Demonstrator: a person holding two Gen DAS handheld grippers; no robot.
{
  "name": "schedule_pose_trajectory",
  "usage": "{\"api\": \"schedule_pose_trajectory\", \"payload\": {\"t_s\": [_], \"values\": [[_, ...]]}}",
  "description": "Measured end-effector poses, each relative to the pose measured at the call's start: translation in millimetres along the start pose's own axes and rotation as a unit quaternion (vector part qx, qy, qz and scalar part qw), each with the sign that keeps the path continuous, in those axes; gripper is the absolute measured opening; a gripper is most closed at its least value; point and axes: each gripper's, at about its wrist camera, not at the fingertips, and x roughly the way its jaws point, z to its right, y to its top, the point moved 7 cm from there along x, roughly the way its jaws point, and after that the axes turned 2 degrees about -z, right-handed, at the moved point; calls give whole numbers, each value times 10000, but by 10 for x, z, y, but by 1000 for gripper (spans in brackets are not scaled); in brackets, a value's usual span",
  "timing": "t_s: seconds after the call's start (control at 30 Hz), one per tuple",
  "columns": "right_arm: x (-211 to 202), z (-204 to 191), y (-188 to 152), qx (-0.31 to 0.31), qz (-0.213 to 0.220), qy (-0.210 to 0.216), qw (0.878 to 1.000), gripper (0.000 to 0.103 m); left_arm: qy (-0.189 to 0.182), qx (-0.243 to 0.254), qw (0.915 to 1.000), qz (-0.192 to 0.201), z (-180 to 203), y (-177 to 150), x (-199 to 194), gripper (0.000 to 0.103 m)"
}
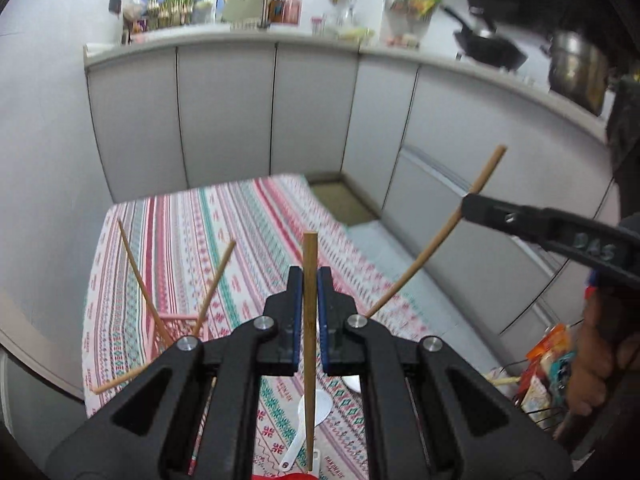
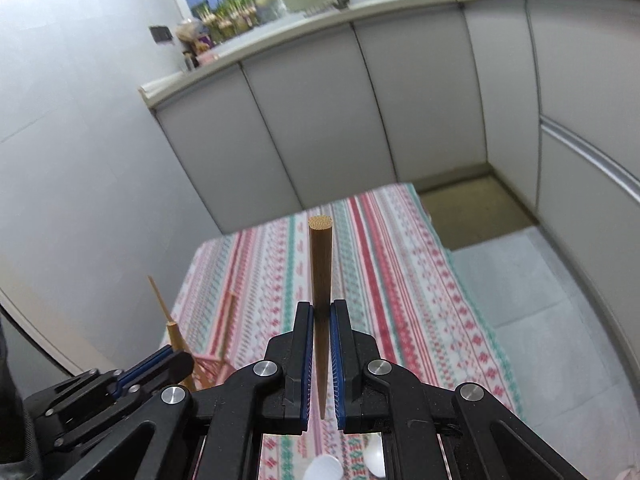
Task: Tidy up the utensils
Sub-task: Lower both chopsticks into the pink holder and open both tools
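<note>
In the left wrist view my left gripper [image 1: 310, 274] is shut on a wooden chopstick [image 1: 310, 252] that stands upright between the blue pads. Off to the right, my right gripper [image 1: 472, 205] pinches a second chopstick [image 1: 424, 256] that slants up to the right. The right wrist view shows that gripper [image 2: 320, 309] shut on its chopstick [image 2: 320, 260], thick end up. The left gripper [image 2: 160, 360] sits low on the left there. A pink holder [image 1: 176, 322] on the striped tablecloth [image 1: 224, 224] has two chopsticks [image 1: 138, 272] leaning out. White spoons [image 1: 318, 406] lie below the grippers.
One more chopstick [image 1: 120, 380] lies near the table's left edge. Grey cabinets [image 1: 224, 112] and a counter with a sink run behind and to the right. A wire basket of packets [image 1: 544, 376] and a person's hand [image 1: 592, 364] are at the right. A pale mat [image 2: 532, 288] covers the floor.
</note>
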Motion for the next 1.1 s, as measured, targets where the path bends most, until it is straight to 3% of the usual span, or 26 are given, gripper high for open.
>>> {"api": "schedule_pose_trajectory", "payload": {"t_s": [0.23, 0.5, 0.8, 1.1], "values": [[-192, -298, 184, -151, 408, 209, 9988, 7, -81, -133, 9959, 892, -200, 360, -585, 8], [-159, -741, 263, -305, 519, 642, 9961, 7, 305, -364, 9855, 1629, -665, 566, -949, 8], [287, -1127, 243, -461, 366, 1025, 9930, 7, 775, -739, 9707, 2152, -1210, 454, -731, 8], [869, -1262, -29, -913, -26, 1152, 9891, 7, 854, -635, 9735, 2026, -1399, 201, -244, 8]]}}
